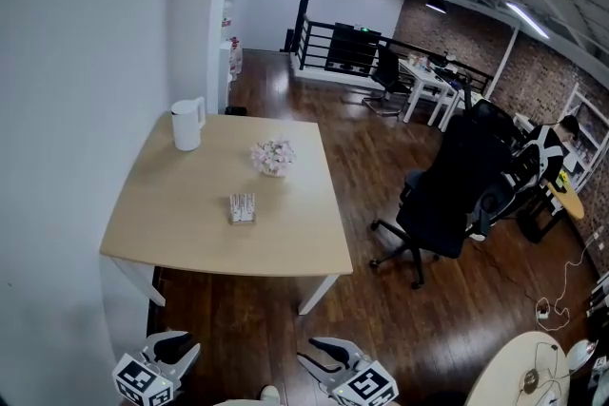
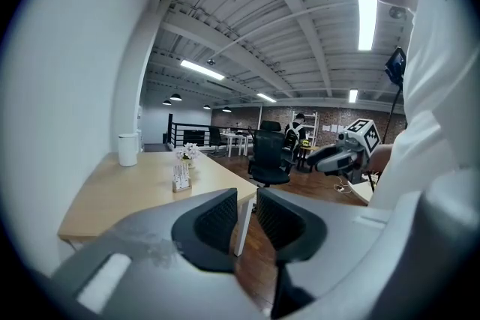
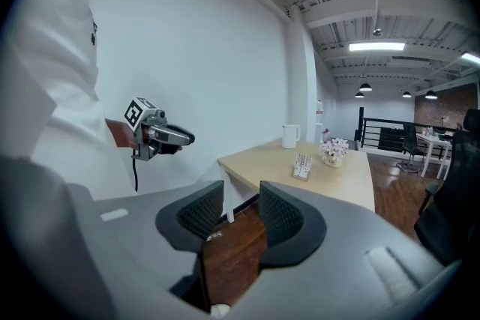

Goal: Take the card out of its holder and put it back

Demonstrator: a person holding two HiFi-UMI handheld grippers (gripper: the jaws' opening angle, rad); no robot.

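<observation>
Well short of the table (image 1: 181,204), the left gripper (image 1: 179,347) and right gripper (image 1: 322,353) point forward, jaws parted and empty.

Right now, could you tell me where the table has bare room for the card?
The near strip of the table, between card holder and front edge, is bare; so is the left side, nearer than the white jug. Crowded only mid-table, around the flowers and card holder.

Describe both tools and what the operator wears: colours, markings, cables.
Left tool and right tool match: grey moulded bodies, black ribbed pads, each carrying a white cube with black square markers. A dark cable hangs below the left one. The operator wears a white top.
</observation>
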